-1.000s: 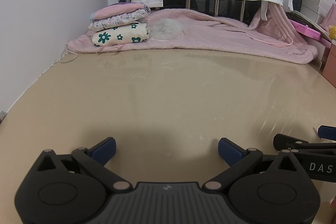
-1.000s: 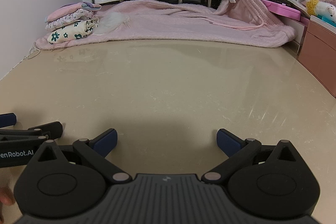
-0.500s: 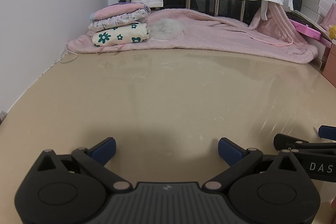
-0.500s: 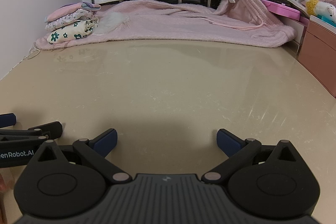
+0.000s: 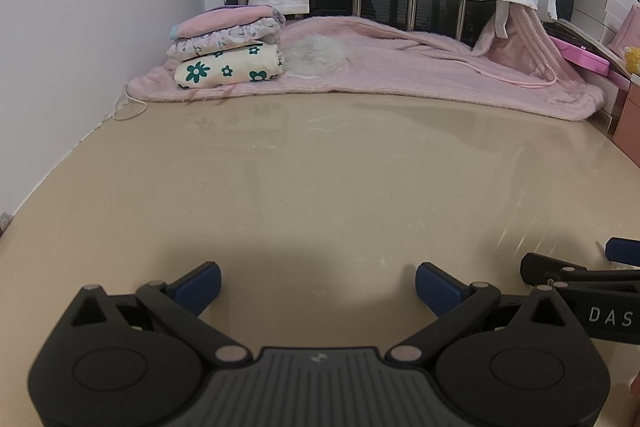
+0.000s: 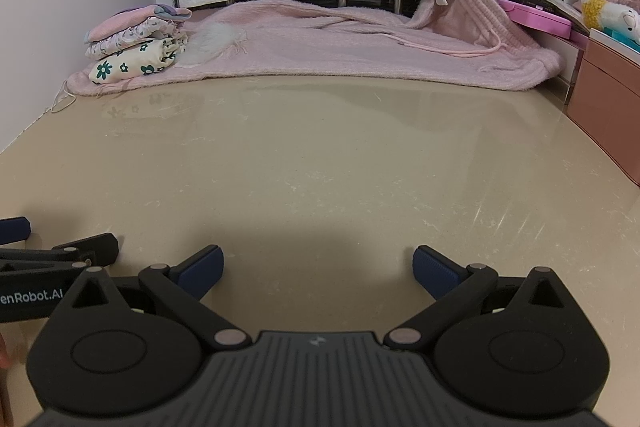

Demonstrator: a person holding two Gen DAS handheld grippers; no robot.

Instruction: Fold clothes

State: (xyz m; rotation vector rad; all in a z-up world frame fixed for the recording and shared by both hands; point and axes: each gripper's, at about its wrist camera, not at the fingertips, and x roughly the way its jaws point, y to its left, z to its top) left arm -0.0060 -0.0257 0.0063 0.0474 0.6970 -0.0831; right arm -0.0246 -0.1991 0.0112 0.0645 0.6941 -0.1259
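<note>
left tongs spread, empty | right tongs spread, empty | pink garment at 12 o'clock, far counter edge, long axis crosswise | folded pile at 11 o'clock

Folded clothes stacked far-left

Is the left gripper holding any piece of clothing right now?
No, the left gripper is open, with only bare table between its fingers.
</note>
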